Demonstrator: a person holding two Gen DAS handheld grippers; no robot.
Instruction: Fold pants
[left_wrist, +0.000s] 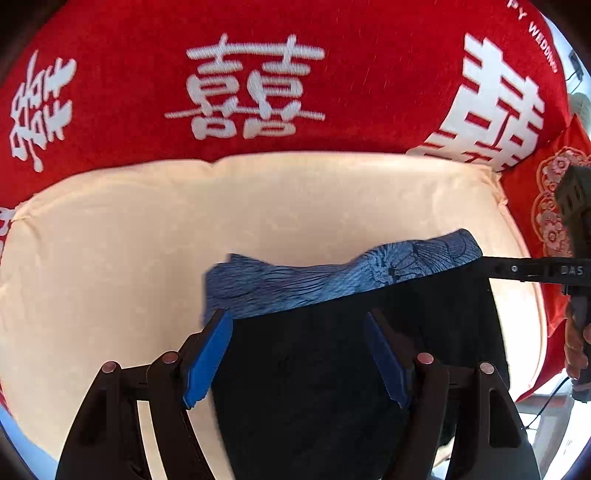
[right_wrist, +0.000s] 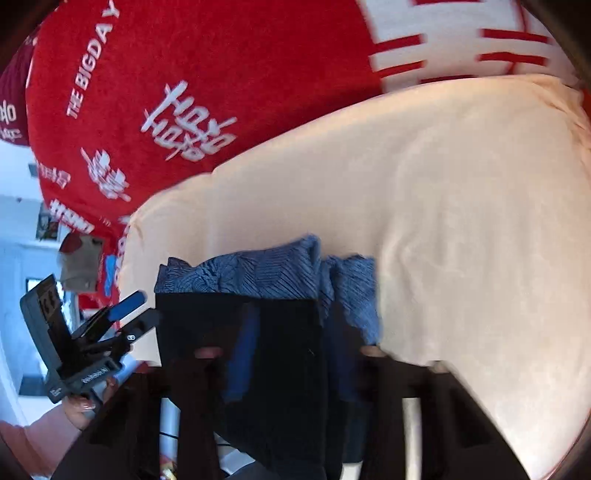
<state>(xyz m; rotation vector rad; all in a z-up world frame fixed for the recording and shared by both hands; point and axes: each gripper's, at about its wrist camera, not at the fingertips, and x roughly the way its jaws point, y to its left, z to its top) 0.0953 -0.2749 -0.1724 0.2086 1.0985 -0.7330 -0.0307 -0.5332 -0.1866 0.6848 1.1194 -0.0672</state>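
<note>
The pants are dark with a blue patterned waistband and lie on a cream cushion. My left gripper is open, its blue pads standing on either side of the dark cloth just below the waistband. From the right, my right gripper reaches the waistband's raised right corner as one thin bar. The right wrist view is blurred: the pants hang between and over the right gripper, which looks shut on the cloth. The left gripper stands open at their left edge.
A red blanket with white characters lies behind the cushion. A red patterned cloth hangs at the right. A person's hand holds the right gripper's handle, and another hand holds the left one. A pale room shows beyond.
</note>
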